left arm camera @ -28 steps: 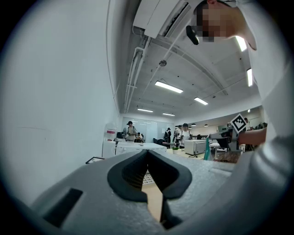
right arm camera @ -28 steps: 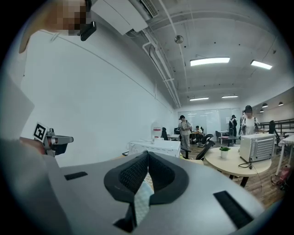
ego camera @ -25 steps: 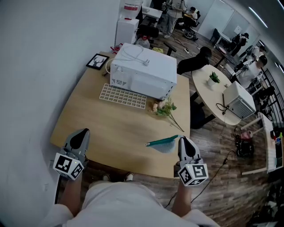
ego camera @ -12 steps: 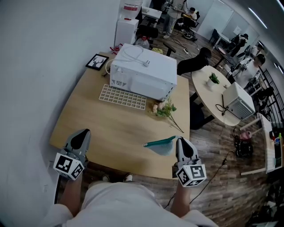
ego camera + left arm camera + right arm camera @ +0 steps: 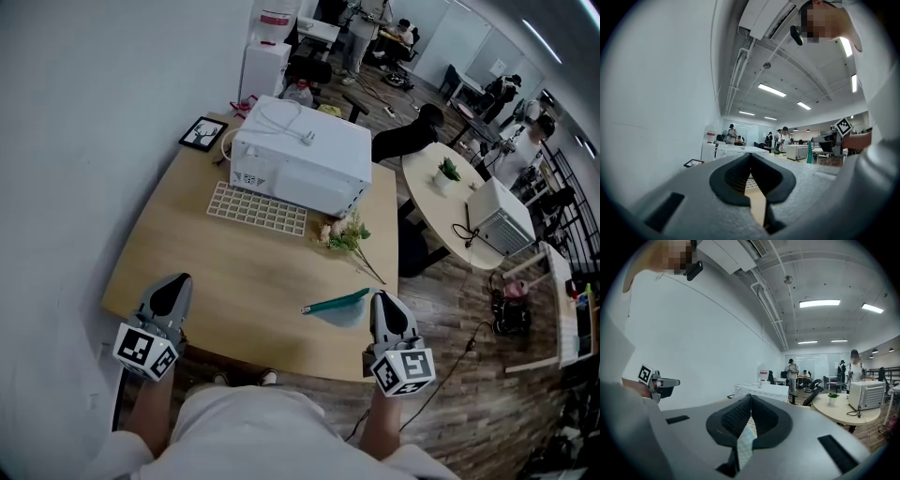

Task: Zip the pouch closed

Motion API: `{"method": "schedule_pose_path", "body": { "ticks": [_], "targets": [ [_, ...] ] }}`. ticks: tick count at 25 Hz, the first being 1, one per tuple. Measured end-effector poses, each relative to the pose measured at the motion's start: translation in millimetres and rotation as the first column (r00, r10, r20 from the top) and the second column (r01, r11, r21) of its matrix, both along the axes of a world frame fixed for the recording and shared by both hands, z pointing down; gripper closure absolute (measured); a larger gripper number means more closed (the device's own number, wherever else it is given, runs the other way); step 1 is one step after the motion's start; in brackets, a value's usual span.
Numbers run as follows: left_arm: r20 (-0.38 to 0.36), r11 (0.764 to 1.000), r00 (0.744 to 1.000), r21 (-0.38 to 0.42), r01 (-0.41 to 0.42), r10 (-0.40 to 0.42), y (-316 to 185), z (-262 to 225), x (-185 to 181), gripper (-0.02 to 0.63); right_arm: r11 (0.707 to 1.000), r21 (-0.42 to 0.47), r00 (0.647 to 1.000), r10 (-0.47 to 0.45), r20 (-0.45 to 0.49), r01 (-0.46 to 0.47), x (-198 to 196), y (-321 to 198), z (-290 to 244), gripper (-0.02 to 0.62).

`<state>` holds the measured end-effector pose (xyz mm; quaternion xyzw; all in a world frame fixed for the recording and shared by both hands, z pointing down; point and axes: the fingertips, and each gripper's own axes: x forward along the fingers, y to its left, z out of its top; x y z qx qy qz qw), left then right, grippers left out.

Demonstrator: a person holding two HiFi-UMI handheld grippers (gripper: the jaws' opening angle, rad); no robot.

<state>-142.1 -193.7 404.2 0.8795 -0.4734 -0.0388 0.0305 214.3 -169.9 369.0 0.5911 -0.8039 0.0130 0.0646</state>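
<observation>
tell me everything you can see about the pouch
The pouch is small and soft, with a pale, see-through-looking body and a teal band, likely the zip edge, along its top. It sits over the near right part of the wooden table, and the band slants up to the right in the head view. The right gripper is shut on its right end; pale gridded fabric shows between the jaws. Whether the zip is open cannot be told.

Under the right tool (image 5: 381, 300) — the pouch (image 5: 336, 302) corner it grips is hidden.
</observation>
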Motion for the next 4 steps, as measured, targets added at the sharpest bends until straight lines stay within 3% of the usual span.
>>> {"method": "schedule_pose_path", "body": {
  "ticks": [4],
  "targets": [
    [-0.003, 1.0, 1.0, -0.003, 0.004, -0.004, -1.2, -1.4, -2.5, 0.592, 1.0, 0.001, 1.0, 0.0, 0.0, 0.0, -1.7, -1.8, -1.9, 0.591]
  ]
}}
